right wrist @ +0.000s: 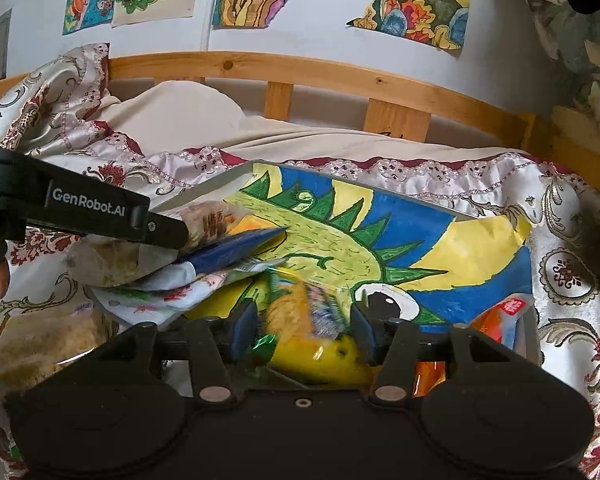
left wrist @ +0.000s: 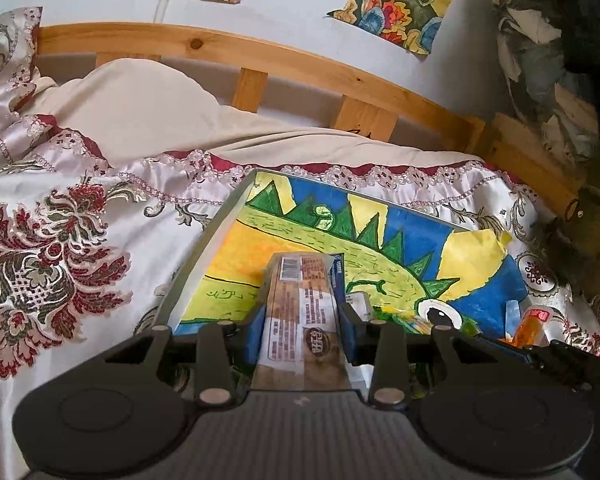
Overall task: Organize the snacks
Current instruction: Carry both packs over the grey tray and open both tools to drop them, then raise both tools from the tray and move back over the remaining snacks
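Note:
My left gripper (left wrist: 303, 330) is shut on a long clear-wrapped biscuit packet (left wrist: 300, 312) with a white label, held above a tray (left wrist: 204, 248) lined with a colourful dinosaur drawing. In the right wrist view that gripper (right wrist: 180, 236) comes in from the left with the packet (right wrist: 212, 220) over the tray's (right wrist: 204, 192) left part. My right gripper (right wrist: 305, 328) has its jaws on either side of a yellow snack bag (right wrist: 320, 344) lying in the tray. An orange packet (right wrist: 500, 320) lies at the tray's right, also seen in the left wrist view (left wrist: 532, 324). More packets (right wrist: 168, 284) lie at the tray's left.
The tray lies on a bed with a floral satin cover (left wrist: 60, 248). A wooden headboard (left wrist: 260, 56) and a wall with drawings stand behind. A pillow (right wrist: 188, 108) lies at the back. Clutter (left wrist: 548, 80) stands at the right.

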The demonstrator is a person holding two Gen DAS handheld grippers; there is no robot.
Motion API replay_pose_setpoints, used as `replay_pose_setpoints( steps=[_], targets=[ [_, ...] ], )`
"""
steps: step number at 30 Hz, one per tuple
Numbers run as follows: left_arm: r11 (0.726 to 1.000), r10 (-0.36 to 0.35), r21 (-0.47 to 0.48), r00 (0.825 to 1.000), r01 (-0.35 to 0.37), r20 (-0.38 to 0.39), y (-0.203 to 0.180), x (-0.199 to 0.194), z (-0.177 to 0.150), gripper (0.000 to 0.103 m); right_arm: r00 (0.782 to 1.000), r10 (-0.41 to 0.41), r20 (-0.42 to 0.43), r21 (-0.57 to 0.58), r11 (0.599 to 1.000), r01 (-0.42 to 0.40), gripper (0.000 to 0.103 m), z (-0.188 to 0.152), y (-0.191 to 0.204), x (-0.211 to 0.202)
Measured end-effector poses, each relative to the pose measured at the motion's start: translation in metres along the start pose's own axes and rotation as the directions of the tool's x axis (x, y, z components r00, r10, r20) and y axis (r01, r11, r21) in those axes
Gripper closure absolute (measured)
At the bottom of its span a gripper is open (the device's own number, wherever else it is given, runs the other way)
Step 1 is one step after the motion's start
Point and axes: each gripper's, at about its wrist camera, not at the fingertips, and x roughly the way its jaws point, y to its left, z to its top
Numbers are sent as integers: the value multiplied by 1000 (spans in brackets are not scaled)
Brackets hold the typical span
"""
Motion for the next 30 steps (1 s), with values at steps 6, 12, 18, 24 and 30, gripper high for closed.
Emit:
replay_pose_setpoints(
  steps=[6, 12, 18, 24, 30],
  targets=[
    [1000, 6, 2, 1000, -6, 27, -3, -17, 6, 48, 999, 27, 26, 8, 1000, -27, 34, 2, -1, -12],
    [999, 24, 22, 995, -26, 94, -12, -50, 12, 35, 993, 36, 112, 9, 999, -37, 21, 10, -4, -40],
    [999, 33, 29, 979, -40, 201, -25, -95, 15, 17, 975, 4, 220, 54, 998, -16, 7, 17, -18, -82],
    [997, 54, 41, 946, -71, 319, -36, -143, 8, 1, 955, 5, 297, 109, 993, -40, 1, 18, -31, -126],
    [996, 77, 14, 923, -88, 378, -41, -181, -5, 1, 928, 4, 373, 130, 990, -56, 1, 14, -35, -170]
  ],
)
